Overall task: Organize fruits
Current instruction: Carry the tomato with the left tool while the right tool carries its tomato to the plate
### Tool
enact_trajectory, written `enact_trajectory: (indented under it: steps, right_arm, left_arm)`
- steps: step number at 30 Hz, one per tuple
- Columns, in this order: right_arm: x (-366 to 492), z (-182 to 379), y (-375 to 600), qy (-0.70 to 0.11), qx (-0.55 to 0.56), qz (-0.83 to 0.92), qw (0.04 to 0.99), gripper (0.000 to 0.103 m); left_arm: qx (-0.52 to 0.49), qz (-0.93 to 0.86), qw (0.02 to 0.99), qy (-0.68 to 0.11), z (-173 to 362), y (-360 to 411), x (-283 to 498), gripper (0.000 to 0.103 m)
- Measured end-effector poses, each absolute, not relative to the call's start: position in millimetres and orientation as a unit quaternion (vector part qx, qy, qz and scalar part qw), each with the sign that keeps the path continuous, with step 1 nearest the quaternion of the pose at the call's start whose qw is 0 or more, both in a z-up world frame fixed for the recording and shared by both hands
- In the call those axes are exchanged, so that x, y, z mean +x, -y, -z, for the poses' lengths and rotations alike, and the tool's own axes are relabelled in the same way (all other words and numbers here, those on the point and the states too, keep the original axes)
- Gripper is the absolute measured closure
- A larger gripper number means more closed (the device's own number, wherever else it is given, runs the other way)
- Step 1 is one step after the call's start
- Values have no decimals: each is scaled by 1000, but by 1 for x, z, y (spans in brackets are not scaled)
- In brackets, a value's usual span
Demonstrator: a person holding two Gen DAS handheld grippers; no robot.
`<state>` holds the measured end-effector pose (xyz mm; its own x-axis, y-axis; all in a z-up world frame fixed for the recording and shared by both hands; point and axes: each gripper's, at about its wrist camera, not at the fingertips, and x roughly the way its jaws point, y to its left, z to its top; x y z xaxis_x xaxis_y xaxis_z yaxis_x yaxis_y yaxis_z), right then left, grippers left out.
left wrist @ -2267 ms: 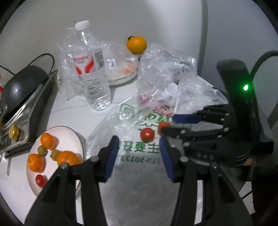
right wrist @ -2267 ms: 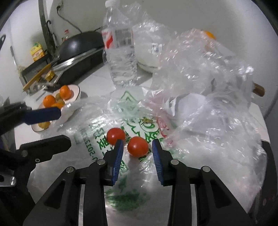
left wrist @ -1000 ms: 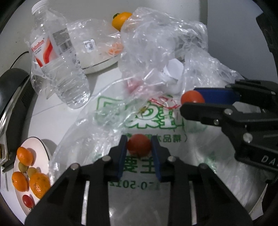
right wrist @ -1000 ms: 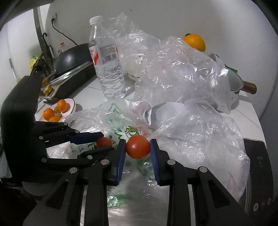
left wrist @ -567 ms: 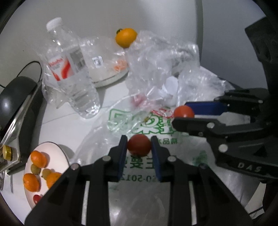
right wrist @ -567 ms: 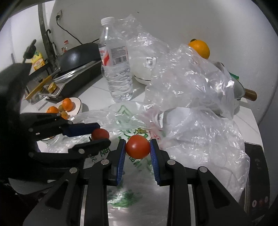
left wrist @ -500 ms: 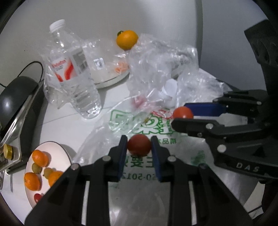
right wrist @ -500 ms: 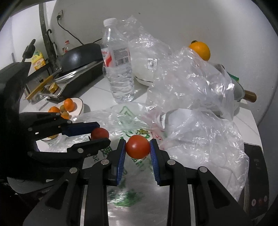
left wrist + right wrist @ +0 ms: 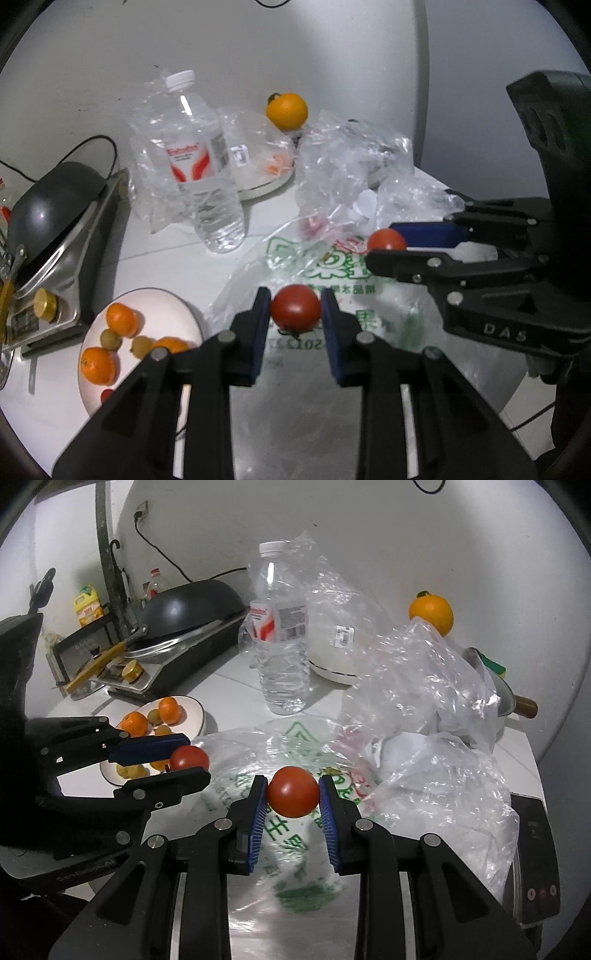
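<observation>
Above the printed bag point(image 9: 332, 266), your left gripper point(image 9: 295, 310) and right gripper point(image 9: 292, 792) each clamp a tomato point(image 9: 295, 308); carry both left to the plate point(image 9: 162, 302).

A water bottle point(image 9: 201, 173) stands upright near a black wok point(image 9: 192, 605) on the stove.

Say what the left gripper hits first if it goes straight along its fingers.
Probably the printed plastic bag flat on the counter, just beyond the tomato the left gripper holds; depth is unclear.
</observation>
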<state>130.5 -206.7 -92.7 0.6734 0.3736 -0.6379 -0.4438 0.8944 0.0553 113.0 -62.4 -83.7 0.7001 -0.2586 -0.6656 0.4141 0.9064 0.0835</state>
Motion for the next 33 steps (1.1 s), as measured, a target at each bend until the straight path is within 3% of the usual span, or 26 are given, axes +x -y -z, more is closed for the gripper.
enact_trajectory:
  steps: [33]
  right_arm:
    - [108,94,101,-350,-120,-273,888,73]
  left_arm:
    - [63,115,921,-366,110,-53,67,75]
